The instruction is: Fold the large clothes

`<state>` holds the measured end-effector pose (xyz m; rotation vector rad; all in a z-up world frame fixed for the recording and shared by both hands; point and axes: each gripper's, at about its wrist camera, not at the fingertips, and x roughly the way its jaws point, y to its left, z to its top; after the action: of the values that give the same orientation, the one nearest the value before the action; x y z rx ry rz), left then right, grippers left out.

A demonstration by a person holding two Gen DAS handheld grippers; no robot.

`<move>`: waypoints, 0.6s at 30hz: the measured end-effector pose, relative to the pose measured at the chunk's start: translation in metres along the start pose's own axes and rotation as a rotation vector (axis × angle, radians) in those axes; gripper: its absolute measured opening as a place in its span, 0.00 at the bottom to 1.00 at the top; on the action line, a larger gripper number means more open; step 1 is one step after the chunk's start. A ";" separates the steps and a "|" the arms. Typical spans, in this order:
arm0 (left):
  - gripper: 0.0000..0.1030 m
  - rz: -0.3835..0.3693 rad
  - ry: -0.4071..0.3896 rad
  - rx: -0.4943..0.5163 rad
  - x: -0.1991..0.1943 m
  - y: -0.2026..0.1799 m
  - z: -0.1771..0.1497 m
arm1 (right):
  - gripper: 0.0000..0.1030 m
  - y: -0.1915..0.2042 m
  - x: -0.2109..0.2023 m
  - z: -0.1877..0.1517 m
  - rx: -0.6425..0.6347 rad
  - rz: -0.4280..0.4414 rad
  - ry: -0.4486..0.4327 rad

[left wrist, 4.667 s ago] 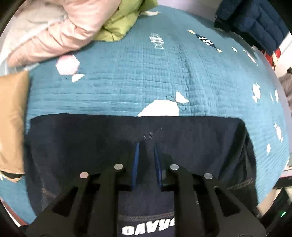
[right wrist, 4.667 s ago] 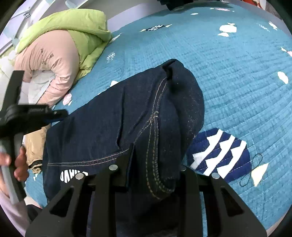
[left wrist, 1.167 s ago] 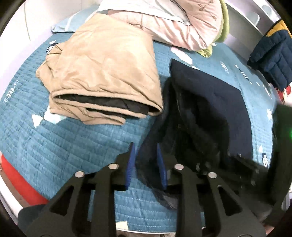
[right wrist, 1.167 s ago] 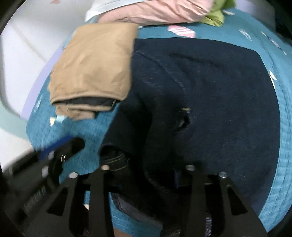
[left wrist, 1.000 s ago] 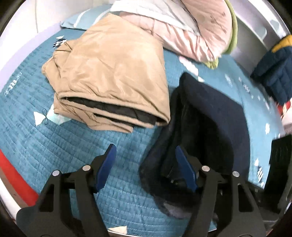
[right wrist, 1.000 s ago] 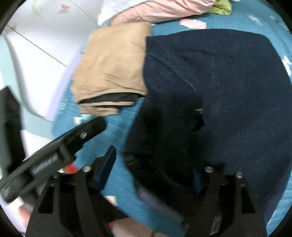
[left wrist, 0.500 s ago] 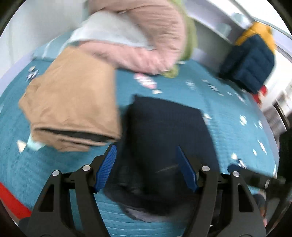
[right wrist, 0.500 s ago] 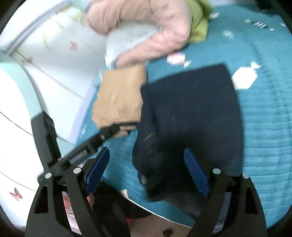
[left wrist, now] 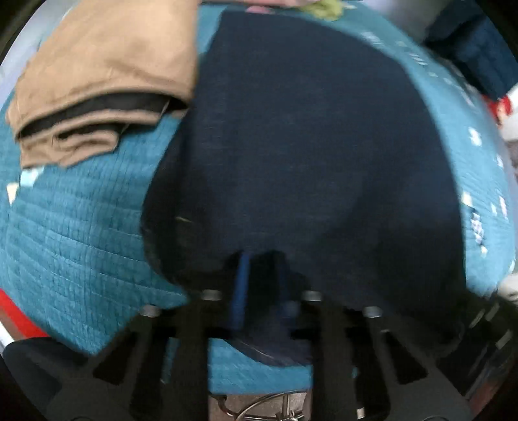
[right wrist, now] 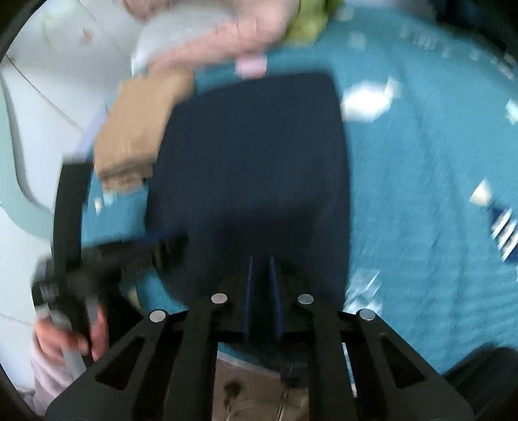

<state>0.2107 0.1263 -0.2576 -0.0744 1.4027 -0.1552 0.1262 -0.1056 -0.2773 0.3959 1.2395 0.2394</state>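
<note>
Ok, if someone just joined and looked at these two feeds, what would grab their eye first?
The dark navy folded garment fills the middle of both views, lying on the teal quilted bedspread. Beside it, at upper left, sits a folded tan garment with a dark lining showing. Both the left claw and the right claw are closing at the navy garment's near edge, though blur hides whether fabric sits between the jaws.

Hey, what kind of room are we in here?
Most likely a bedroom. A teal quilted bedspread with white patches covers a bed, a folded dark navy denim garment lies on it beside a folded tan jacket, and pink padded clothing is heaped near the white wall.
</note>
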 end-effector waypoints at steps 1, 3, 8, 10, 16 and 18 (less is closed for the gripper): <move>0.09 -0.012 0.008 -0.022 0.004 0.003 0.004 | 0.03 -0.010 0.015 -0.001 0.043 -0.015 0.006; 0.09 -0.018 0.008 -0.014 0.004 0.003 0.007 | 0.00 -0.024 0.014 0.003 0.112 0.051 0.010; 0.09 0.014 0.017 0.014 -0.011 0.002 -0.004 | 0.00 -0.014 -0.018 -0.016 0.085 0.018 0.052; 0.08 0.026 0.020 0.014 -0.002 0.005 -0.004 | 0.00 -0.019 -0.009 -0.022 0.102 0.024 0.039; 0.08 0.111 -0.008 0.094 0.002 -0.012 0.001 | 0.00 -0.030 -0.009 -0.016 0.194 0.076 0.036; 0.08 0.100 -0.023 0.084 -0.007 -0.010 0.002 | 0.06 -0.019 -0.028 -0.014 0.155 0.080 0.014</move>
<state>0.2113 0.1169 -0.2486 0.0631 1.3718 -0.1299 0.1029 -0.1314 -0.2648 0.5793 1.2610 0.2151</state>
